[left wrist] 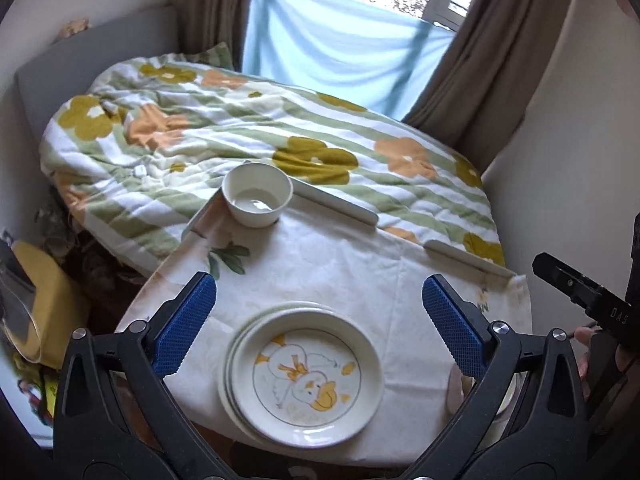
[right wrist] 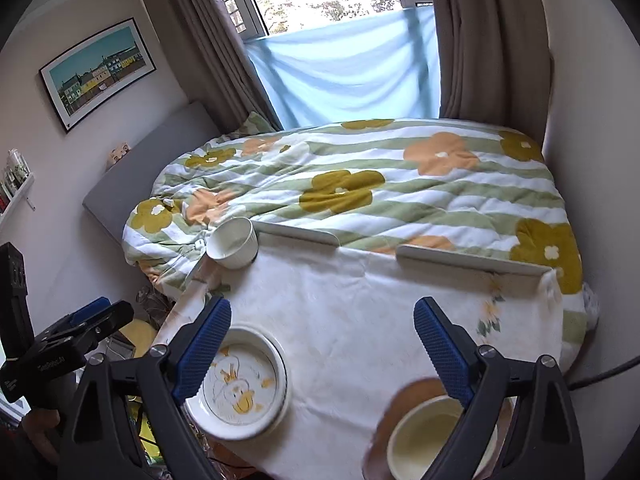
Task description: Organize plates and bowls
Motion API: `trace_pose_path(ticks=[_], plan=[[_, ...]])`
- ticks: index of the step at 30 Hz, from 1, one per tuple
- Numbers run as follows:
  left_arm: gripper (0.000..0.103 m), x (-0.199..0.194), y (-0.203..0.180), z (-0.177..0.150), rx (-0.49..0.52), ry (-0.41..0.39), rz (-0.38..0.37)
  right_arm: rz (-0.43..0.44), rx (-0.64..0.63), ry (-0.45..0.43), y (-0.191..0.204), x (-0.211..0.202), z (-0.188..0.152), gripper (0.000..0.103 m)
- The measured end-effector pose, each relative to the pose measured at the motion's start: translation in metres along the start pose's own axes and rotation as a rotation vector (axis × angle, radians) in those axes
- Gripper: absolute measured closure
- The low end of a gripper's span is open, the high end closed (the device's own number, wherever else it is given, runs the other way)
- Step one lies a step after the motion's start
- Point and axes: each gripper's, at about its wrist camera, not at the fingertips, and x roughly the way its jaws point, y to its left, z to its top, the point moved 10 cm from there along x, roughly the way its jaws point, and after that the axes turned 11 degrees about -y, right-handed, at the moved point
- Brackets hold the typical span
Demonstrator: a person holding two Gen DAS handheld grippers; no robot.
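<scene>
A stack of white plates (left wrist: 304, 372) with a duck picture on the top one sits at the near edge of the cloth-covered table (left wrist: 340, 264). My left gripper (left wrist: 318, 316) is open, above the stack, touching nothing. A white bowl (left wrist: 258, 194) stands at the table's far left corner. In the right wrist view the plates (right wrist: 240, 384) lie near left and the far bowl (right wrist: 233, 243) is at the back left. A cream bowl (right wrist: 428, 440) on a brown plate (right wrist: 408, 396) sits under my open right gripper (right wrist: 322, 346), by its right finger (right wrist: 440, 348).
A bed with a flowered duvet (left wrist: 240, 128) lies just past the table. White rails (right wrist: 472, 260) edge the table's far side. Curtains (right wrist: 464, 40) and a blue cloth (right wrist: 352, 76) hang at the window. The left gripper body (right wrist: 60, 344) shows at the left.
</scene>
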Motion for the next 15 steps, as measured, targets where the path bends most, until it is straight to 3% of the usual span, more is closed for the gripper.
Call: trace_pose_path(ticks=[8, 12, 14, 15], plan=[[0.002, 0.087, 0.083, 0.029, -0.213, 0.103, -0.011, 0.125, 0.020, 0.135, 0.060, 0.126, 0.034, 0.012], [0.026, 0.153, 0.108, 0.015, -0.302, 0.225, -0.042, 0.158, 0.021, 0.248, 0.079, 0.200, 0.024, 0.013], [0.036, 0.179, 0.113, 0.004, -0.330, 0.270, -0.040, 0.171, 0.031, 0.318, 0.086, 0.232, 0.011, 0.030], [0.042, 0.191, 0.117, 0.000, -0.343, 0.284, -0.038, 0.174, 0.036, 0.354, 0.089, 0.247, 0.002, 0.034]])
